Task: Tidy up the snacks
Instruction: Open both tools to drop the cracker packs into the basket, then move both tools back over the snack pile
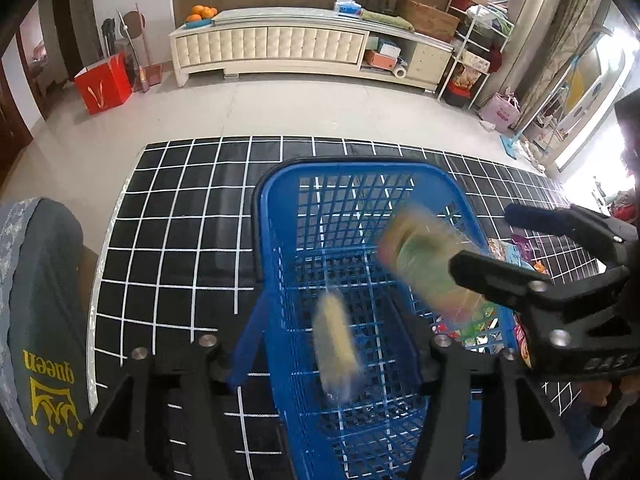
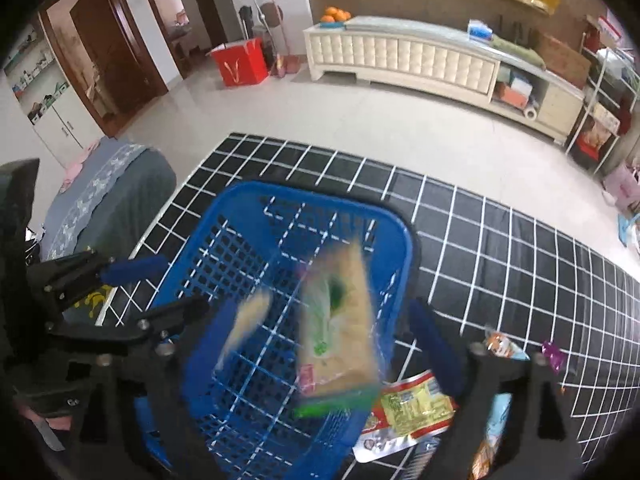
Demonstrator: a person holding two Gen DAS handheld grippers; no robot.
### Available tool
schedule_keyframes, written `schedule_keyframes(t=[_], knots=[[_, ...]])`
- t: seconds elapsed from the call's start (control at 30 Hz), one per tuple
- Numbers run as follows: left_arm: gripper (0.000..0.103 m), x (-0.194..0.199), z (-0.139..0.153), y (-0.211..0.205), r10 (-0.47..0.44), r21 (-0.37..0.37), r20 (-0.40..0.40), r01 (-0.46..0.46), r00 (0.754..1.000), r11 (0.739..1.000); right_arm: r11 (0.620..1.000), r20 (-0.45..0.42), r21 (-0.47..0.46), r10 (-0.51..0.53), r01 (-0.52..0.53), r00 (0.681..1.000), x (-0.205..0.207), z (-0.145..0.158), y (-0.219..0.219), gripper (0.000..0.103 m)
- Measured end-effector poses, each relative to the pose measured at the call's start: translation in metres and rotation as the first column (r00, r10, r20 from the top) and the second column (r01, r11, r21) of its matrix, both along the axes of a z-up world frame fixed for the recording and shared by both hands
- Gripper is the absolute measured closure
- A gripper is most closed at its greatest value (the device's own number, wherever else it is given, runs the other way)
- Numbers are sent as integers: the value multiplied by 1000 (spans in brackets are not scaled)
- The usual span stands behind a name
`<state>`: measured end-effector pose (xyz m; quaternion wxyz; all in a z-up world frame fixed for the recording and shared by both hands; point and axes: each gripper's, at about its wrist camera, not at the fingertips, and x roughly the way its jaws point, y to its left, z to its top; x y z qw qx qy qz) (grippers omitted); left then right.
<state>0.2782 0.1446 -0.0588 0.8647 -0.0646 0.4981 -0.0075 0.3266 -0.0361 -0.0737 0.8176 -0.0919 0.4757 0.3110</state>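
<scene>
Both grippers are hanging over a blue basket that is sitting on a black cloth with white grid lines. The left gripper is standing with its fingers apart, nothing pressed between them; a small yellow packet is showing as a blur in the gap, over the basket's mesh floor. The right gripper is also spread wide — a larger tan-and-green snack bag is blurring between its fingers, untouched by either. Only the right wrist view is showing more snack packets lying on the cloth just beside the basket — the left view is catching only their edges.
</scene>
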Motion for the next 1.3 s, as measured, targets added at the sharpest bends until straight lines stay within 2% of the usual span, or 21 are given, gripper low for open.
schedule_keyframes(t=[0.4, 0.8, 0.83, 0.87, 0.9, 1.03, 1.3], knots=[[44, -29, 22, -21, -20, 21, 28, 19, 999, 1000, 999, -20, 24, -26, 26, 999, -19, 14, -23, 7], [44, -67, 56, -70, -62, 24, 89, 61, 994, 998, 995, 21, 45, -95, 94, 995, -58, 44, -90, 7], [43, -70, 58, -75, -68, 28, 95, 66, 993, 997, 994, 22, 46, -98, 97, 995, -60, 45, -94, 7], [34, -73, 60, -82, -77, 30, 103, 74, 992, 997, 994, 26, 46, -103, 102, 994, -63, 46, -102, 7], [32, -75, 61, -88, -86, 28, 111, 83, 990, 996, 993, 31, 44, -109, 107, 994, -66, 47, -108, 7], [32, -79, 60, -114, -124, 32, 115, 121, 986, 992, 991, 55, 27, -135, 133, 989, -76, 50, -136, 7], [32, -77, 41, -168, -172, 25, 96, 171, 980, 985, 977, 37, 15, -213, 212, 976, -82, 35, -200, 7]])
